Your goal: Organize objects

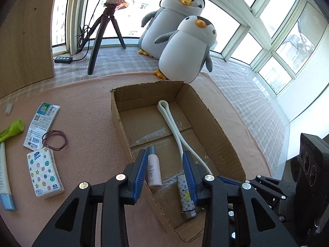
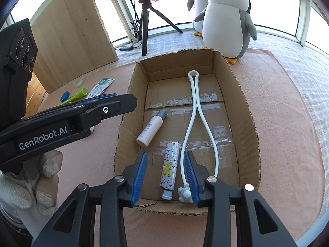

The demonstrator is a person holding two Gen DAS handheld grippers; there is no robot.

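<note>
Left wrist view: our left gripper (image 1: pixel 165 171) spread wide, empty, over cardboard box (image 1: pixel 216 123) edge. Tissue pack (image 1: pixel 44 171) lies to its left, long axis pointing away. Right gripper (image 2: pixel 165 174) spread, empty, farther off.

We are looking from the left wrist camera down and forward over the near left corner of the cardboard box (image 1: pixel 213 123), close above it, facing the window (image 1: pixel 277 47). From the right wrist camera we are peering along the box's length from its near end, equally close, facing the same window. Both views are sharing the box interior, the plush penguins (image 2: pixel 226 20) and the tripod (image 1: pixel 102 33).
</note>
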